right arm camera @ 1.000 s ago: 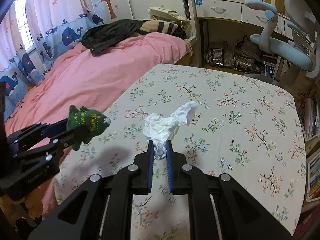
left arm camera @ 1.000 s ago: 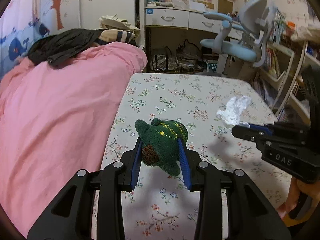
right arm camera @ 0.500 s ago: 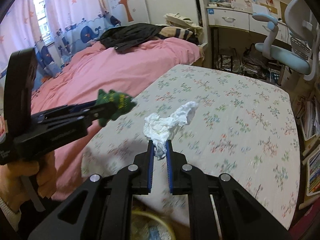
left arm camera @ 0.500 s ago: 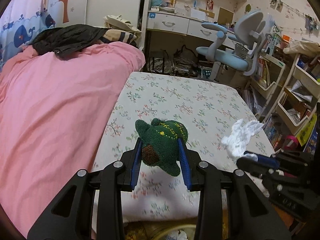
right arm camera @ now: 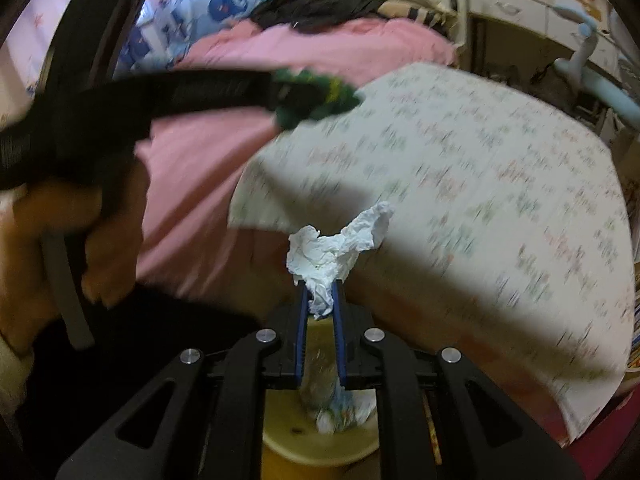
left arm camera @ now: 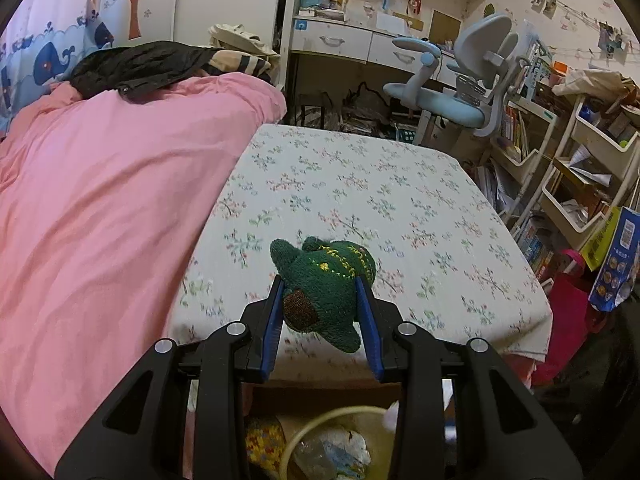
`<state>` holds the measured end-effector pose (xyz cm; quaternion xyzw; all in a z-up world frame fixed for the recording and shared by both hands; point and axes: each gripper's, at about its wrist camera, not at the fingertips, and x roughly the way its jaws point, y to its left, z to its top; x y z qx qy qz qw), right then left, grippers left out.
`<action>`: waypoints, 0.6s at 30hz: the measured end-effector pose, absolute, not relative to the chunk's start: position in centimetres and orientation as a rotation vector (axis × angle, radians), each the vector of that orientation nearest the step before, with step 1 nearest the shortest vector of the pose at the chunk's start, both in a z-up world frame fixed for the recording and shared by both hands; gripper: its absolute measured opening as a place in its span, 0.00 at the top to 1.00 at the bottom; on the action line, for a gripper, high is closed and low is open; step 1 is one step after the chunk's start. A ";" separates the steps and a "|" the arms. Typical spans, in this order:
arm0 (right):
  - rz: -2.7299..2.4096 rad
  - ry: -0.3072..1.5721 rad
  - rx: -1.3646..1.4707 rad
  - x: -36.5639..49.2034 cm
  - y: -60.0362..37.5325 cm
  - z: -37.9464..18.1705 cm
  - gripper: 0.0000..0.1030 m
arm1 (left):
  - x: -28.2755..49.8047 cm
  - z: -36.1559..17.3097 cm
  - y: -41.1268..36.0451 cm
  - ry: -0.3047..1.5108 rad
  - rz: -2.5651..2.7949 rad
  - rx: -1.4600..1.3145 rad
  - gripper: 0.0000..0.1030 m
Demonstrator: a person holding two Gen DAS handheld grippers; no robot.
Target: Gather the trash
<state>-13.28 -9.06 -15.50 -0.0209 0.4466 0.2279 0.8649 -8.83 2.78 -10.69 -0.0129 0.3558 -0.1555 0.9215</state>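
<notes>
My left gripper (left arm camera: 322,292) is shut on a small green plush toy (left arm camera: 324,286) and holds it in the air above the near edge of the floral bed sheet (left arm camera: 360,200). It shows blurred in the right wrist view (right arm camera: 316,98). My right gripper (right arm camera: 319,292) is shut on a crumpled white tissue (right arm camera: 338,246) and holds it over a round cream-rimmed bin (right arm camera: 288,440) with trash inside. The same bin (left arm camera: 320,436) shows below my left gripper. A white scrap of the tissue shows at the bin's right rim (left arm camera: 391,414).
A pink duvet (left arm camera: 100,200) covers the bed on the left, with a black jacket (left arm camera: 140,66) on it. A blue desk chair (left arm camera: 460,84) and a desk stand behind the bed. Shelves with books (left arm camera: 560,168) and a pink bag (left arm camera: 568,312) stand to the right.
Both grippers have drawn back from over the bed to its near edge and lowered, each still holding its object. The bin has come into view below them.
</notes>
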 end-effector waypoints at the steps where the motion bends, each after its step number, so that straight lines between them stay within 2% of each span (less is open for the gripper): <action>1: 0.490 0.954 -0.052 -13.8 -8.7 -15.9 0.88 | -9.2 -10.8 2.7 0.734 -0.322 -0.023 0.68; 11: 0.528 1.074 -0.110 -17.4 -7.1 -18.9 0.85 | -13.3 -12.5 2.0 0.777 -0.337 0.014 0.68; 17: 0.516 1.106 -0.089 -18.4 -7.9 -19.5 0.69 | -15.5 -13.9 1.6 0.813 -0.347 0.028 0.68; 18: 0.513 1.108 -0.085 -18.6 -8.0 -19.6 0.61 | -15.7 -14.0 1.6 0.819 -0.347 0.028 0.68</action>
